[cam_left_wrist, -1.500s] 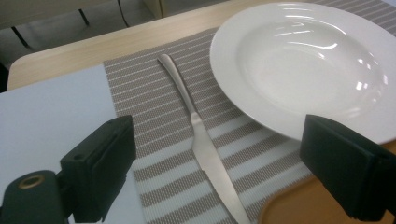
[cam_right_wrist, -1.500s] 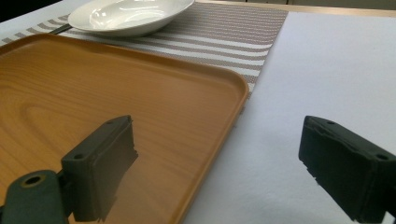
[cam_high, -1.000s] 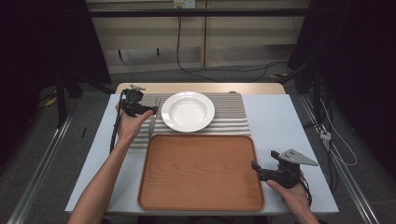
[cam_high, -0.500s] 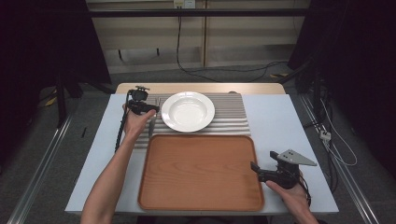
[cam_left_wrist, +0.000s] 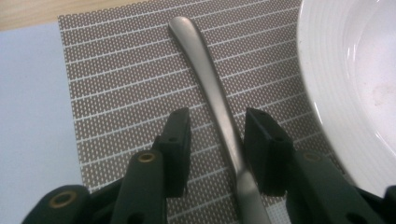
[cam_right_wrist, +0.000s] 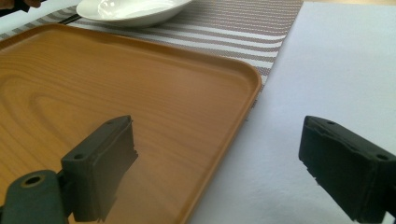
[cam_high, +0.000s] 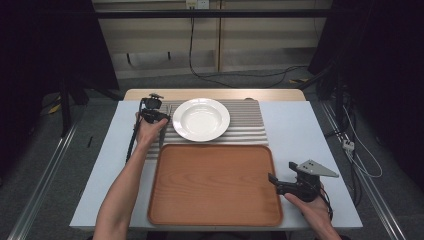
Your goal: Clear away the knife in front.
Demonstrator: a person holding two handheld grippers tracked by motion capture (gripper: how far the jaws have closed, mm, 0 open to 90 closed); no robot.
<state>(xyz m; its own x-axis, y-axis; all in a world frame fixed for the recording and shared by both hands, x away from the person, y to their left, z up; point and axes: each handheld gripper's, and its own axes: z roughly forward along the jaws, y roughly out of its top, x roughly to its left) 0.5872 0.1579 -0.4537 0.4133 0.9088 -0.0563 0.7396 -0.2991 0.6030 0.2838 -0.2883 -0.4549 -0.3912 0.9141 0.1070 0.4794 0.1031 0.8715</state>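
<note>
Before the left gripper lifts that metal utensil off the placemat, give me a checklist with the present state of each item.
1. Utensil handle lies between the left gripper jaws, which have just been closing: ok.
2. Pads press the handle on both sides: not ok; a gap shows on one side.
3. Plate stays apart from the jaws: ok, though close.
4. Wooden tray has bare room: ok.
5. Right gripper open, at the tray's right edge, out of the way: ok.
6. Which kind of utensil: cannot tell; its head is hidden.
</note>
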